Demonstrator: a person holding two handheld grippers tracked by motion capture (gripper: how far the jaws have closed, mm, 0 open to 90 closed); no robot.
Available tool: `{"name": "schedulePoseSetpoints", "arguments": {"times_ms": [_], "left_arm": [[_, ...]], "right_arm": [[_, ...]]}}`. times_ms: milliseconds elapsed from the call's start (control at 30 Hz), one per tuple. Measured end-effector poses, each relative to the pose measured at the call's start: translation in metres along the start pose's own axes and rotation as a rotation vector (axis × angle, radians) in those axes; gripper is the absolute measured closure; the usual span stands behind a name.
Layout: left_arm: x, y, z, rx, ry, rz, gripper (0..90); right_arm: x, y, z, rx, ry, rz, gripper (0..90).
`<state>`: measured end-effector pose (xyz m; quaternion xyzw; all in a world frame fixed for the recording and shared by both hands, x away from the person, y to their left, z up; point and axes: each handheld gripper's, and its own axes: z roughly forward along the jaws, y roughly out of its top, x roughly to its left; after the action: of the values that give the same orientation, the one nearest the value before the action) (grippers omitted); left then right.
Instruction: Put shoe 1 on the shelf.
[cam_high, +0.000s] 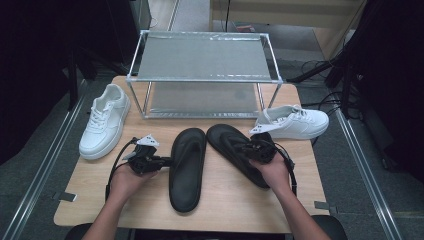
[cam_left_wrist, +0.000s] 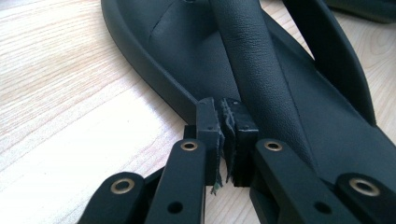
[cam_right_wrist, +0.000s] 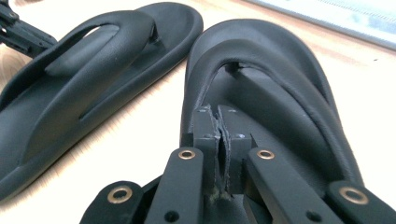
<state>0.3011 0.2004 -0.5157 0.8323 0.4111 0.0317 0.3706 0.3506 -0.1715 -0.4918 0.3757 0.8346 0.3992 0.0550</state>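
Two black flip-flops lie side by side in the middle of the wooden table (cam_high: 225, 205). My left gripper (cam_high: 168, 160) comes in from the left of the left flip-flop (cam_high: 187, 170). In the left gripper view that gripper (cam_left_wrist: 226, 116) is shut, pads together, with its tips at the flip-flop's (cam_left_wrist: 196, 60) rim beside the strap. My right gripper (cam_high: 240, 148) lies over the right flip-flop (cam_high: 227, 137). In the right gripper view it (cam_right_wrist: 217, 122) is shut above that flip-flop's (cam_right_wrist: 285, 98) footbed, near the strap, with nothing between the pads.
A white sneaker (cam_high: 105, 120) lies at the table's left and another (cam_high: 295, 122) at the right. A metal two-level rack (cam_high: 202, 55) stands at the back. Dark floor, cables and stands surround the table.
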Motion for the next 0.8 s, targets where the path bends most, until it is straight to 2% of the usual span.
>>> {"name": "schedulePoseSetpoints", "arguments": {"times_ms": [133,467,800], "left_arm": [[0.001,0.000,0.000,0.000,-0.007,-0.011,86.2],[-0.001,0.000,0.000,0.000,-0.001,-0.016,86.5],[-0.013,0.003,0.006,0.022,-0.032,0.022,85.7]], "right_arm": [[0.003,0.000,0.005,0.015,-0.007,-0.019,88.1],[0.011,0.000,0.011,0.026,0.029,-0.028,87.1],[0.012,0.000,0.013,0.025,0.052,-0.023,86.8]]}}
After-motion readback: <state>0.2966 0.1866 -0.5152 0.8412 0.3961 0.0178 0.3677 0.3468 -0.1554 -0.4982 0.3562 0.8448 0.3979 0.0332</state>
